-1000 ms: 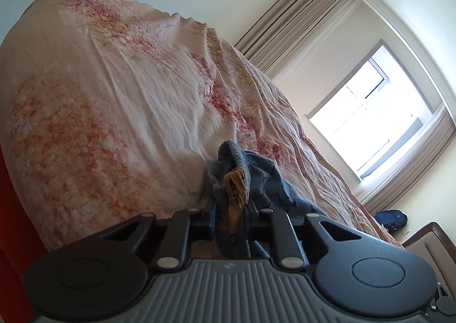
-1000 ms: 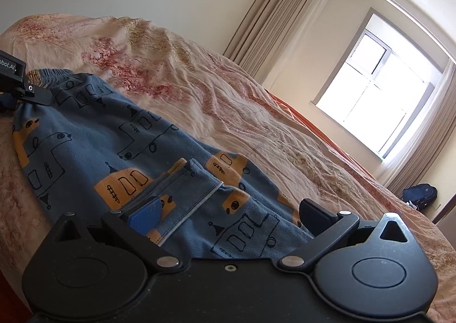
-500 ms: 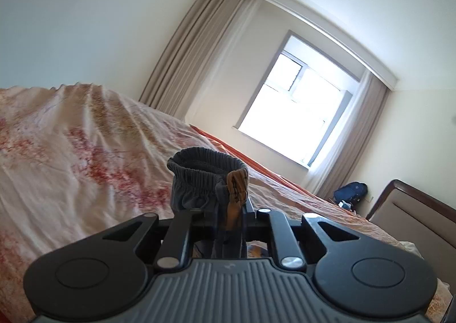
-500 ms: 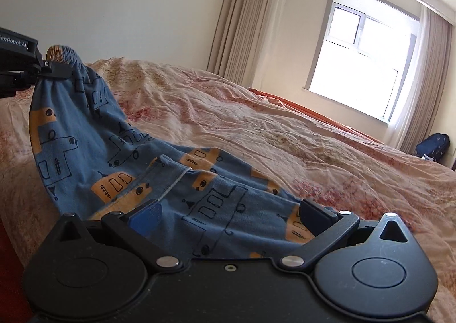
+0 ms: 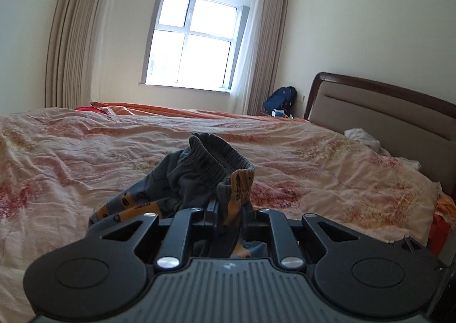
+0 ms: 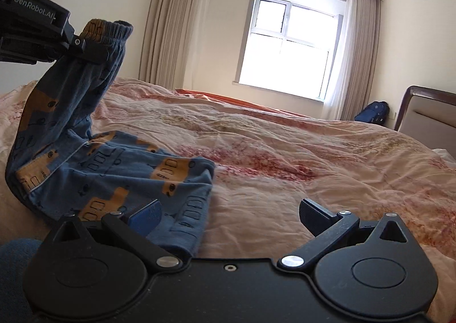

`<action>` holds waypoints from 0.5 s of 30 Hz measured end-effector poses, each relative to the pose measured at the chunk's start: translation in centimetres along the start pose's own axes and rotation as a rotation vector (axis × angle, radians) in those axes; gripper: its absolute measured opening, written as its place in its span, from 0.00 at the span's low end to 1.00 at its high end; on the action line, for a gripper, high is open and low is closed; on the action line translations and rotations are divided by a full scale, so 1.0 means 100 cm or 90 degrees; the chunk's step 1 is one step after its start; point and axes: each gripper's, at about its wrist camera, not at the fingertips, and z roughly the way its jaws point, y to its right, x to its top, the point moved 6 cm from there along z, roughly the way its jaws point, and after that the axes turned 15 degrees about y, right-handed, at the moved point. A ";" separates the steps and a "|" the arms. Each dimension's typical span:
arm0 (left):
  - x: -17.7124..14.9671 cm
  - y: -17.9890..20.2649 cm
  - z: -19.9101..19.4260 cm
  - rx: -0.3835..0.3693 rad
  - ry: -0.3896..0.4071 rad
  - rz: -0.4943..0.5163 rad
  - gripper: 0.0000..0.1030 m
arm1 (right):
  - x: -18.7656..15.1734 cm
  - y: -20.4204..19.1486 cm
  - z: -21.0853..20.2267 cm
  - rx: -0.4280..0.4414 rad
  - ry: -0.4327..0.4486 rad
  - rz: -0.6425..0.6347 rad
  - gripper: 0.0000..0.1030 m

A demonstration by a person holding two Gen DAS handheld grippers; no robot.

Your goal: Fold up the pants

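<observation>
The left claw [image 5: 228, 209] is squeezed tight on the stretchy waistband of the blue cotton pants with orange car pictures [image 6: 114, 169]. It holds that end up in the air above the bed, so the waistband bunches up between its fingers. In the right wrist view the left claw [image 6: 85, 46] shows near the top left, with the pants hanging down from it.

The rest of the pants lies flat on the wrinkly pink and red flowery bedspread [image 6: 285, 157], near the front edge of the bed. The leg ends reach toward the right claw [image 6: 228, 212].

The right claw is spread wide and holds nothing. Its blue-padded left finger [image 6: 145, 213] sits over the leg cloth; whether it touches cannot be told. Its other finger is over bare bedspread.

A brown wooden headboard with a tan pad [image 5: 379, 106] stands at the far right end of the bed.
</observation>
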 end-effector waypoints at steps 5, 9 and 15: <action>-0.039 0.018 0.026 -0.018 -0.098 0.016 0.15 | -0.019 0.034 -0.005 -0.036 -0.020 0.024 0.99; -0.053 0.016 0.036 -0.019 -0.131 0.004 0.20 | -0.032 0.042 -0.002 -0.040 -0.036 0.040 0.99; -0.044 0.002 0.018 -0.050 -0.105 -0.087 0.83 | -0.038 0.043 0.003 -0.045 -0.047 0.032 0.99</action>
